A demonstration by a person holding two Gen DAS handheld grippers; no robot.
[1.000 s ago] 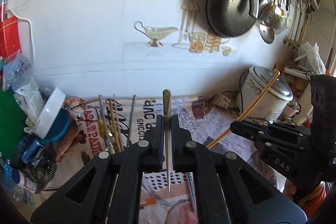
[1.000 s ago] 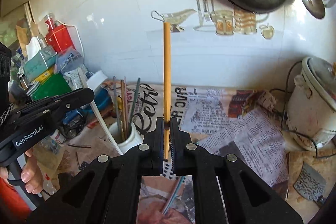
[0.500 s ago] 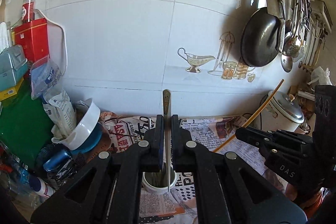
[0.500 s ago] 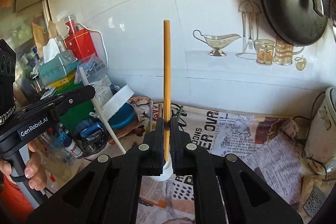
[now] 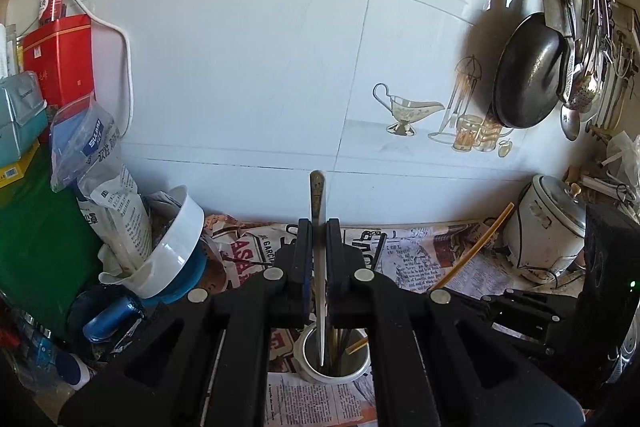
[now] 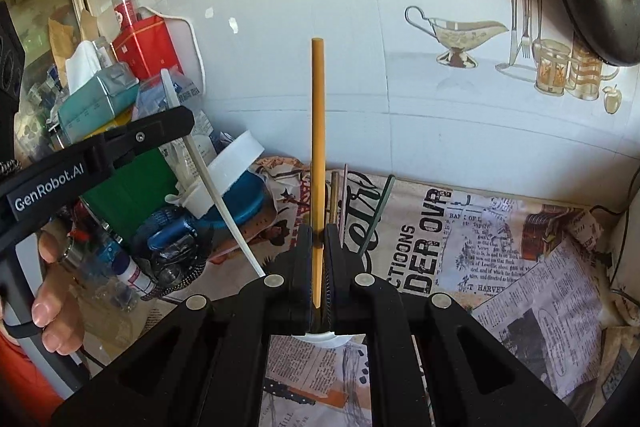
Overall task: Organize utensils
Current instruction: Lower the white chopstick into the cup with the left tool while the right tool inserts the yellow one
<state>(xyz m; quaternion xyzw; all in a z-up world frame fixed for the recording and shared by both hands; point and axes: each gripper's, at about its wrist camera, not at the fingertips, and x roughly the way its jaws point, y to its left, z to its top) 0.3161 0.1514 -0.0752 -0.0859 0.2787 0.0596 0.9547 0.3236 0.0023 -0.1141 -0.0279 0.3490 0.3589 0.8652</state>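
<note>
1. Over the newspaper-covered counter [image 5: 440,251], near the white tiled wall [image 5: 260,67], both pairs of tongs hang close to the white ceramic utensil cup [image 5: 334,373].
2. Left gripper [image 5: 319,267]: its jaws are clamped on a flat silvery metal utensil handle [image 5: 317,195], held nearly upright. The pale lower tip dips inside the cup's mouth, just below the jaws.
3. Right gripper [image 6: 319,267]: closed on a long yellow wooden chopstick [image 6: 319,131], also upright, top toward the wall. The cup's rim [image 6: 322,339] peeps out directly under the jaws, so I judge the cup lies just below and slightly nearer than the stick's bottom end.
4. Both long axes already run roughly with the cup's opening. The left piece seems the closer to going in, being partly past the rim.
5. Several thin sticks [image 6: 340,203] already stand in the cup and lean toward the far side, leaving less free room there.
6. Left of the cup sits clutter, with a tilted white bowl [image 5: 172,251] on a blue one. A white rice cooker [image 5: 548,227] stands well apart on the right. Open counter lies between.
</note>
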